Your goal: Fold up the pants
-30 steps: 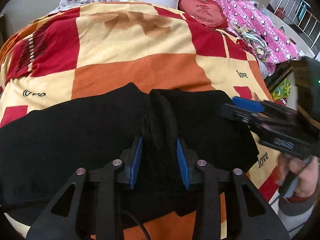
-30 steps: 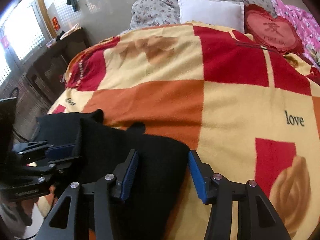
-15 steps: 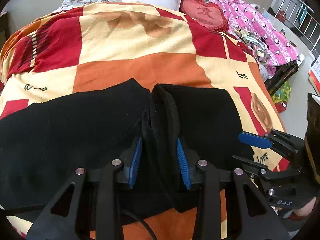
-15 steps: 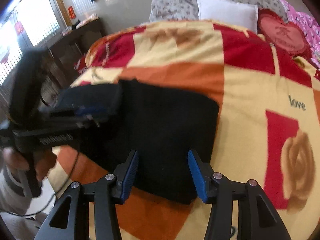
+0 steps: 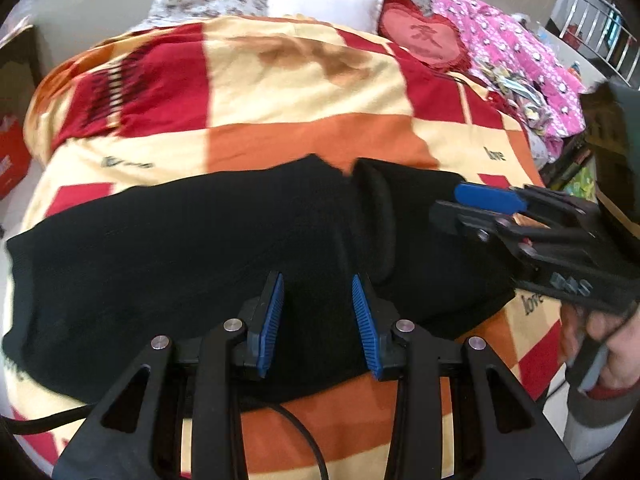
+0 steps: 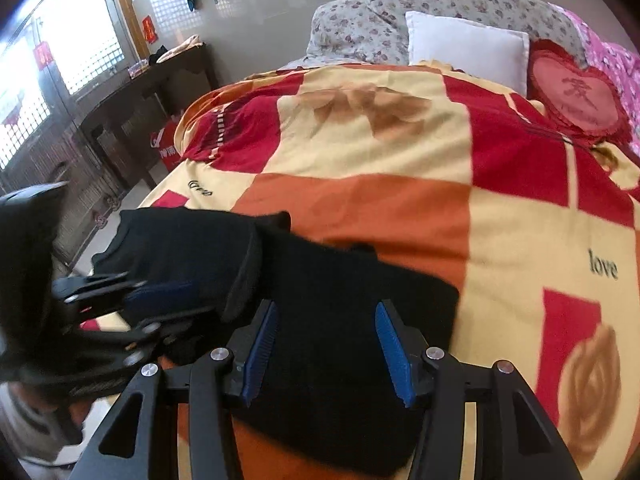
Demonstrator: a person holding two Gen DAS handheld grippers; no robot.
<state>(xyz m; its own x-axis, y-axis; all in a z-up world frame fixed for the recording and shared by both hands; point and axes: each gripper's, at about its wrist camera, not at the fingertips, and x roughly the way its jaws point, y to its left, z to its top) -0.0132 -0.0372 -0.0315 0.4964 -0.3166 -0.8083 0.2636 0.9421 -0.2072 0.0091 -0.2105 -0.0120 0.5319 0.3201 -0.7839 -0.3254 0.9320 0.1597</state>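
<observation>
The black pants are laid on the blanket. Above the pants, the left gripper and right gripper are held spread, pinching nothing.

Both grippers point steeply down, side by side. The left gripper has its jaws parted with a gap between the blue pads. The right gripper stands wider open, a hand gripping its handle.
</observation>
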